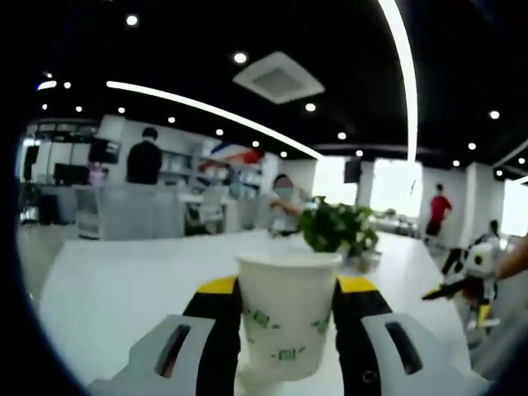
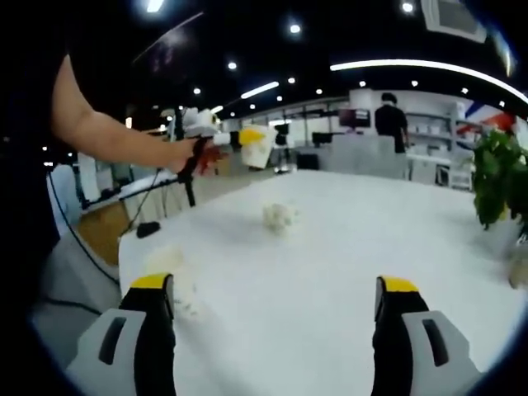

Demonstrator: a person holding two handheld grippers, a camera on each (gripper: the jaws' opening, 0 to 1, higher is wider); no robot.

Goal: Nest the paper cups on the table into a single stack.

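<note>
Holding one paper cup (image 1: 287, 318) upright between the jaws of your left gripper (image 1: 285, 330), you have it clamped by its side wall below the rim, mouth up; that reads as a grip meant to leave the base free, so the cup can be lowered into another one. Your right gripper (image 2: 272, 309) has its jaws spread wide with nothing between them, hanging over the white table (image 2: 330, 272) as if ready to steady or fetch the next cup.

In the right gripper view two more pale cups sit on the table: one blurred shape (image 2: 171, 266) just beside the left jaw at the near edge, and a second cup (image 2: 280, 217) farther out toward the middle, well apart from the first. Both are too soft to tell whether they stand or lie. That makes three cups counted, one held and two on the table, so in my judgement the stack is not yet begun.

Farther off in that view, your left gripper shows carried in the air above the table's far-left side. One potted plant (image 1: 338, 228) stands on the table beyond the held cup, and people move about the office behind
</note>
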